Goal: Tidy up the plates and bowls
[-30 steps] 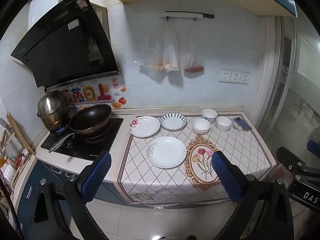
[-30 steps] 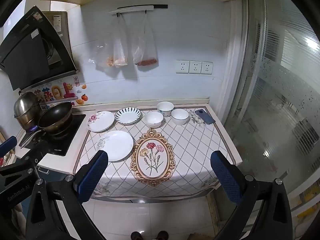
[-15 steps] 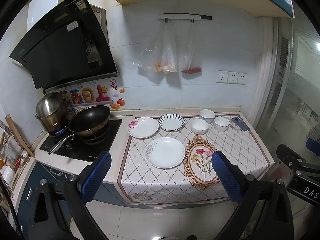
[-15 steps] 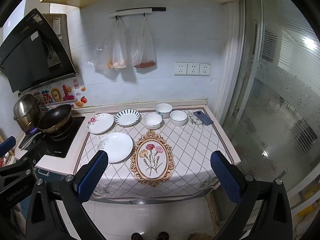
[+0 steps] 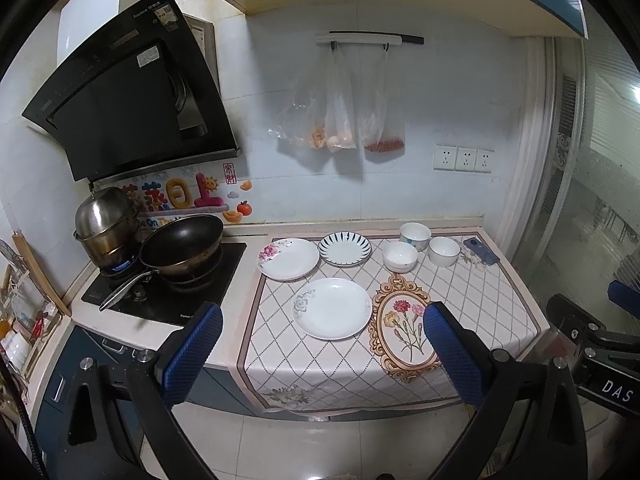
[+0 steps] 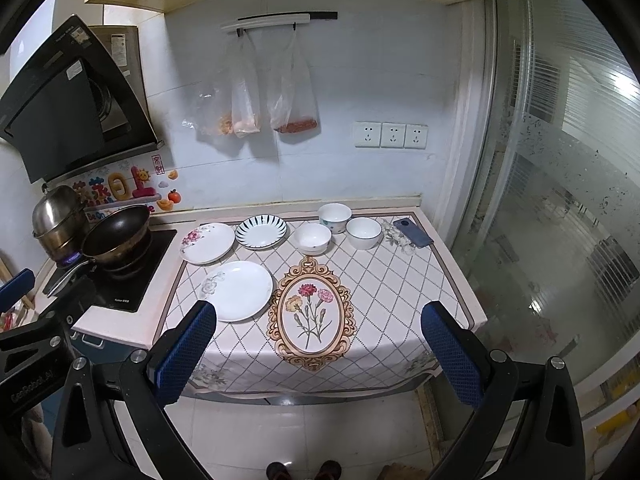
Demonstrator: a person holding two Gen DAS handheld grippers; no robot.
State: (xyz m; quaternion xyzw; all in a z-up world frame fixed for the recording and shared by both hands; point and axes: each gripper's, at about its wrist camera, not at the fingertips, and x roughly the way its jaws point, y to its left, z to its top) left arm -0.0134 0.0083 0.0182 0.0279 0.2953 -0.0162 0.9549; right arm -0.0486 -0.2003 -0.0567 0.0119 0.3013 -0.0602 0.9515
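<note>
Table (image 5: 472, 300) with a diamond-patterned cloth, bearing all the dishes; a hob with a black wok (image 5: 182, 242) and a steel pot (image 5: 106, 216) adjoins its left edge. Left hand-held gripper (image 5: 322, 350) and right hand-held gripper (image 6: 318, 346) are both held in front of the table's near edge, above the floor, each with blue-padded fingers spread wide and nothing between them; neither touches any dish.

Plain white plate (image 5: 332, 308), the largest dish, lies nearest the near edge, left of the cloth's oval flower motif; in the left wrist view it sits just beyond the gap between the fingers, in the right wrist view just beyond the left finger. Floral plate (image 5: 288, 258) lies behind it toward the table's left edge, with the blue-striped plate (image 5: 345, 248) just beside it on the right.

Three white bowls stand along the far edge, well apart from both grippers: middle bowl (image 6: 313, 238), rear bowl (image 6: 335, 217) and right bowl (image 6: 363, 232). A dark phone (image 6: 412, 232) lies at the far right corner.
</note>
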